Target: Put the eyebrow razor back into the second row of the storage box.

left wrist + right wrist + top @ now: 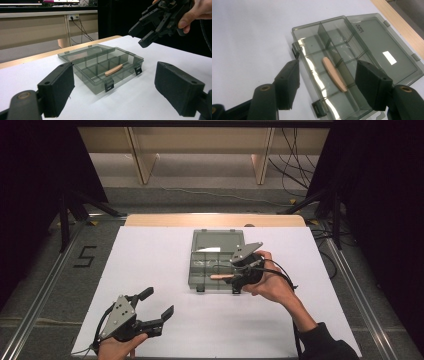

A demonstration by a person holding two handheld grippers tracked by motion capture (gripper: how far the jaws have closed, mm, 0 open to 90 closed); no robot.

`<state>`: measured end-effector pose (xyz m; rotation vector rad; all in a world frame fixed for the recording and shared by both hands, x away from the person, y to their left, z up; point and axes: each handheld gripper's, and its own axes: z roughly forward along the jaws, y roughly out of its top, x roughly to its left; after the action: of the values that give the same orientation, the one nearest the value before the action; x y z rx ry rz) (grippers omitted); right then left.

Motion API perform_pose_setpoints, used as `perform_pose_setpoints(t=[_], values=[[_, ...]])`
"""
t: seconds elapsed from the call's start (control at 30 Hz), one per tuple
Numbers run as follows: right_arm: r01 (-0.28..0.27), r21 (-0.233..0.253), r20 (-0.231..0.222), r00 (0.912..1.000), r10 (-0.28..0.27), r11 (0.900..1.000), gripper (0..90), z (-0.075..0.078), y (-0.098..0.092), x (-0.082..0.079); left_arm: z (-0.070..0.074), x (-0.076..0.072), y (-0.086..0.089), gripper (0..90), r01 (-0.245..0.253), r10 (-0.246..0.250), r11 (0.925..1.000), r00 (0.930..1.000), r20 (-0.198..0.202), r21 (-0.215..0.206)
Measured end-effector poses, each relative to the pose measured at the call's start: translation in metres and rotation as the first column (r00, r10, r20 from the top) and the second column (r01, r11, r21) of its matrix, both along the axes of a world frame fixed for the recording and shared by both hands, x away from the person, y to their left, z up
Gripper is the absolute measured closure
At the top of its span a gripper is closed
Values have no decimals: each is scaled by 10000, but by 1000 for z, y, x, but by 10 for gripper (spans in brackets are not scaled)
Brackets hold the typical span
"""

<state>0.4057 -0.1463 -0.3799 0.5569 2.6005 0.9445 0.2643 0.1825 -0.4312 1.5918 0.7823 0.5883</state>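
The right gripper view looks almost straight down into the open organizer box (352,67), showing its dividers and the wooden stick (334,77) lying slantwise across a divider in the middle of the box's front row, near the front wall with the two black latches; the left gripper view shows the same box (100,63) from low at the side, with the stick (113,70) tilted, one end propped up on a divider. In the high view the box (216,262) sits mid-table on the white table cover (165,265), lid laid flat behind it. The lid carries small raised lettering near one corner, too faint to read, and a black "5" is marked on the floor left of the table. The stick is pale tan, flat, slim, with rounded ends. The right gripper (239,279) hovers above the box's front right corner, jaws spread wide and holding nothing. The left gripper (159,304) hangs well in front and left of the box, jaws wide apart, also empty.
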Motion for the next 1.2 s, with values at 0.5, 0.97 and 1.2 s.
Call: perform_pose_setpoints(t=[0.5,0.97,1.2], values=[[295,1164,79,9995,-306,9928,350,-4,-14,-18,0,0,0,160,2,-2,10000,10000,-4,-35],[640,2455,-182,9979,-614,9673,321,-7,-25,-32,0,0,0,160,20,-20,10000,10000,-30,-88],[879,2980,-133,9960,-880,9505,308,-9,-31,-40,0,0,0,160,30,-30,10000,10000,-34,-64]])
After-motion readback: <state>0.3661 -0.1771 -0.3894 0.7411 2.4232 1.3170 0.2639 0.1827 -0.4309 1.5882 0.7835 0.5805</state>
